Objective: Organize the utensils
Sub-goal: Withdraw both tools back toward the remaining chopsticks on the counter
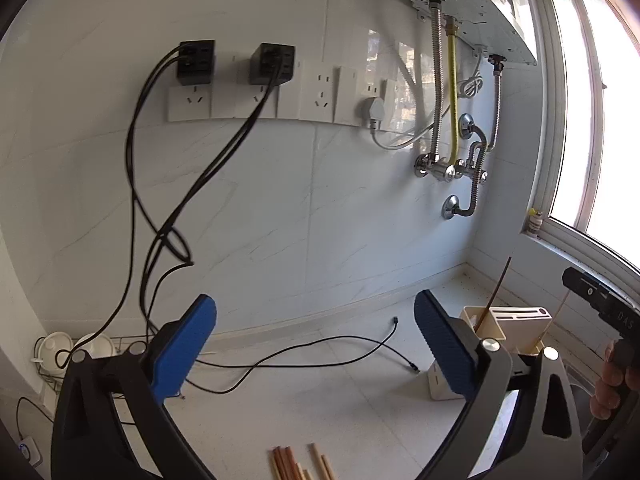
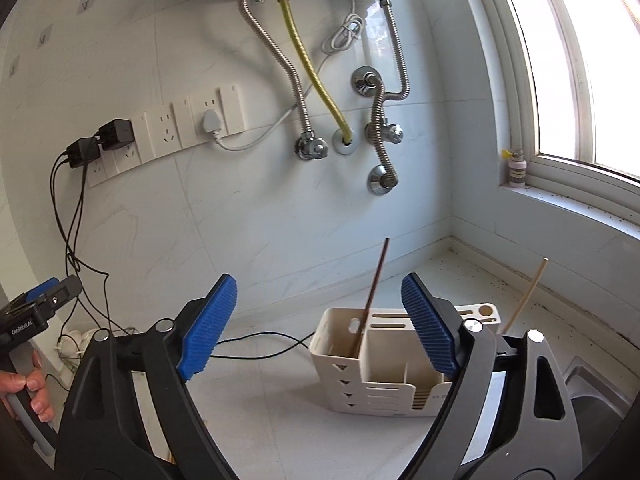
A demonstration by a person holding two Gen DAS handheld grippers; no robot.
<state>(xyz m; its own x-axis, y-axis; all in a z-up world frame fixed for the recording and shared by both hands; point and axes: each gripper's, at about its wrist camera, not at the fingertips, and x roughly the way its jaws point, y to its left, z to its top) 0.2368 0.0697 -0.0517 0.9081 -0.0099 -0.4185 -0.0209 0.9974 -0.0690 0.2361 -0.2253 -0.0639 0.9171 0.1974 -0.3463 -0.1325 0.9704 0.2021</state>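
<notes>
A cream utensil holder (image 2: 374,376) stands on the white counter near the corner, partly behind my right gripper's fingers. A dark brown chopstick (image 2: 372,296) leans upright in its left compartment, and a pale chopstick (image 2: 528,296) sticks up at its right side. My right gripper (image 2: 320,320) hovers open in front of the holder with nothing between its blue pads. In the left wrist view, my left gripper (image 1: 316,344) is open and empty above the counter, left of the holder (image 1: 490,326). Several wooden chopsticks (image 1: 300,462) lie on the counter below it.
Black cables (image 1: 312,356) trail across the counter from wall sockets (image 1: 256,96). Water heater pipes (image 2: 312,80) run down the back wall. A steel sink (image 2: 592,392) lies at the right under a window sill (image 2: 568,204). White bowls in a wire rack (image 1: 76,348) sit at the far left.
</notes>
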